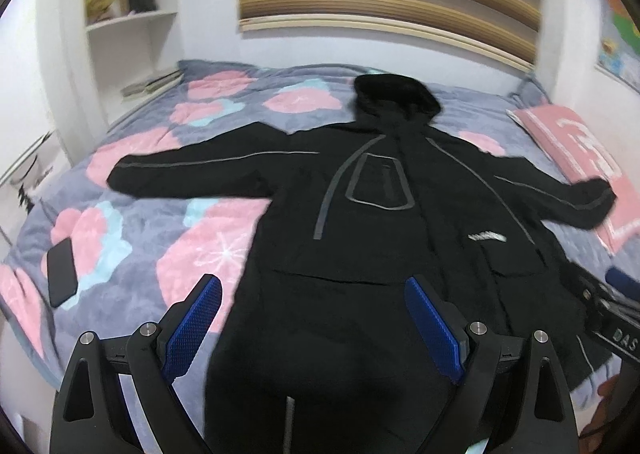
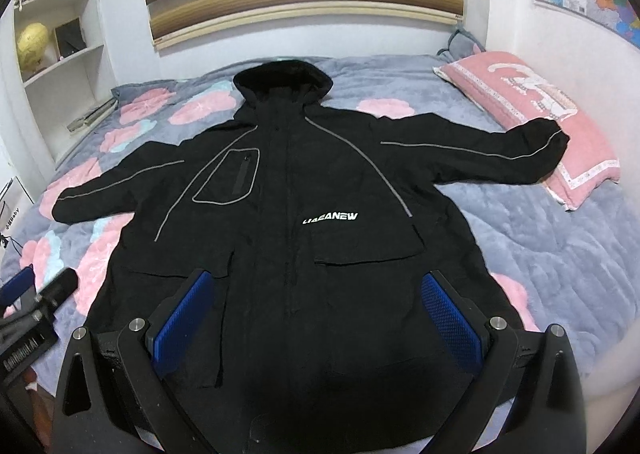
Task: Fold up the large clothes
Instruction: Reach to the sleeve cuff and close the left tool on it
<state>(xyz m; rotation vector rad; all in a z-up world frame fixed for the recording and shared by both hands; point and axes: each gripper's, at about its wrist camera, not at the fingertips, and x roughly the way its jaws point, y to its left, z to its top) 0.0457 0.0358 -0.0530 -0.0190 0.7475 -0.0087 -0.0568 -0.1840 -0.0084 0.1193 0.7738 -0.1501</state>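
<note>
A large black hooded jacket (image 1: 360, 222) with grey piping lies flat, front up, on the bed, sleeves spread out to both sides, hood toward the wall. It also shows in the right wrist view (image 2: 304, 246), with a white logo on the chest. My left gripper (image 1: 314, 286) is open and empty, above the jacket's lower left part. My right gripper (image 2: 316, 278) is open and empty, above the jacket's lower middle. The right gripper's body shows at the right edge of the left wrist view (image 1: 608, 306); the left gripper's body shows at the left edge of the right wrist view (image 2: 36, 302).
The bed has a grey quilt with pink flowers (image 2: 560, 222). A pink pillow (image 2: 532, 110) lies at the right under the sleeve end. A black phone (image 1: 61, 272) lies on the quilt at the left. White shelves (image 1: 132, 18) stand at the back left.
</note>
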